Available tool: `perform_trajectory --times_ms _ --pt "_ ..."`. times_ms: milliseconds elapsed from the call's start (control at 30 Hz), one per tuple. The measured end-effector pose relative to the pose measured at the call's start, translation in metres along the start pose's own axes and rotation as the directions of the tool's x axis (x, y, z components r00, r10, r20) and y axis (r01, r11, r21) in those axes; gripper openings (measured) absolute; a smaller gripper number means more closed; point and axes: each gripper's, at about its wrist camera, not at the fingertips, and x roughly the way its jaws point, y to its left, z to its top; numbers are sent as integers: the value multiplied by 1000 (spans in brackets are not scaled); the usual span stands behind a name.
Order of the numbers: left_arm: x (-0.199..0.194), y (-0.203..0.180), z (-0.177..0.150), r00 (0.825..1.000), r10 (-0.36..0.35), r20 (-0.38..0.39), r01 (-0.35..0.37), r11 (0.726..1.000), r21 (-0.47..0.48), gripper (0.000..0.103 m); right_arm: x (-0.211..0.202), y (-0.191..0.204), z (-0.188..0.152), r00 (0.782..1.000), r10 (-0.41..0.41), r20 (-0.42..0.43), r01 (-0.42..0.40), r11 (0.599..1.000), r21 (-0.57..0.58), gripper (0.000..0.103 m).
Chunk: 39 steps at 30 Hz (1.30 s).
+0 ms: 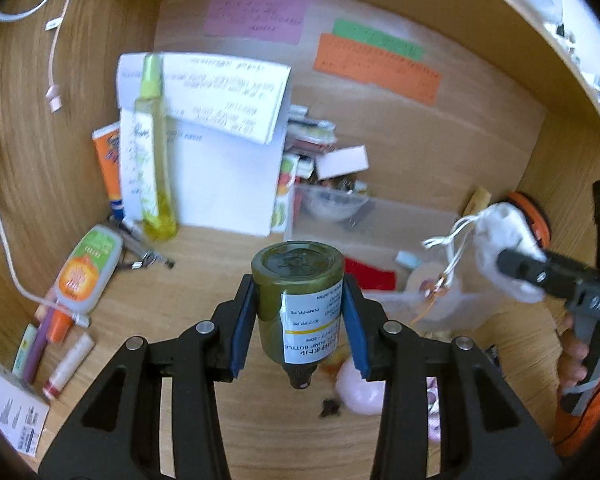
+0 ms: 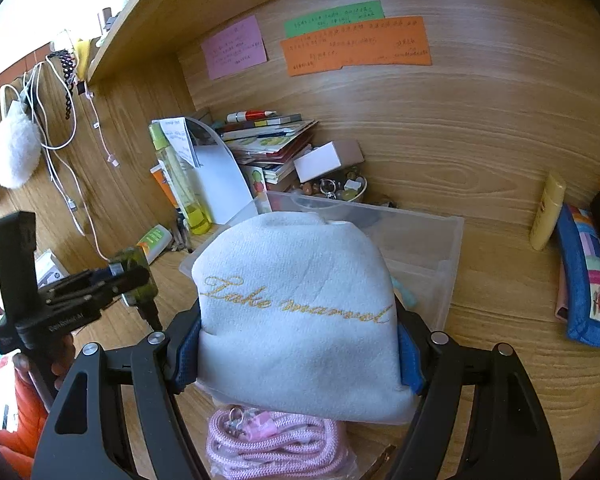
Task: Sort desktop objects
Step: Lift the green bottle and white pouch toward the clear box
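Note:
My left gripper (image 1: 298,312) is shut on a dark green pump bottle (image 1: 298,296), held upside down above the desk, its white label facing me. It shows small in the right wrist view (image 2: 138,270). My right gripper (image 2: 298,344) is shut on a white cloth pouch (image 2: 296,312) with gold script, held above the desk in front of a clear plastic bin (image 2: 432,248). The pouch with its drawstrings also shows at the right of the left wrist view (image 1: 500,240), over the bin (image 1: 380,216).
A tall yellow bottle (image 1: 152,152), papers (image 1: 220,120) and stacked books (image 2: 268,140) stand at the back. Tubes and pens (image 1: 84,276) lie left. A pink cord (image 2: 276,444) lies under the pouch. A yellow tube (image 2: 546,210) and a patchwork pouch (image 2: 588,280) sit right.

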Motion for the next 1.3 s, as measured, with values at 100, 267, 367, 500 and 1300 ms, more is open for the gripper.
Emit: perform_trajectory --times_ms 100,267,367,500,1300 --pt "2 -6 13 999 -30 19 30 1000 5 41 5 -1 4 1000 -5 -5 5 1000 -5 73" --pt "8 -11 32 997 -60 41 60 998 0 41 16 -3 8 999 -19 -27 18 1000 -13 73" --pt "14 -13 43 995 -84 46 85 996 -7 41 24 -6 9 999 -12 -50 12 1000 -13 73" --pt "28 -20 51 995 -98 32 98 995 9 41 33 -9 11 997 -25 -75 23 999 -27 73" --pt "126 -37 51 989 -82 -121 87 995 38 41 91 -24 30 989 -86 -121 90 996 28 74"
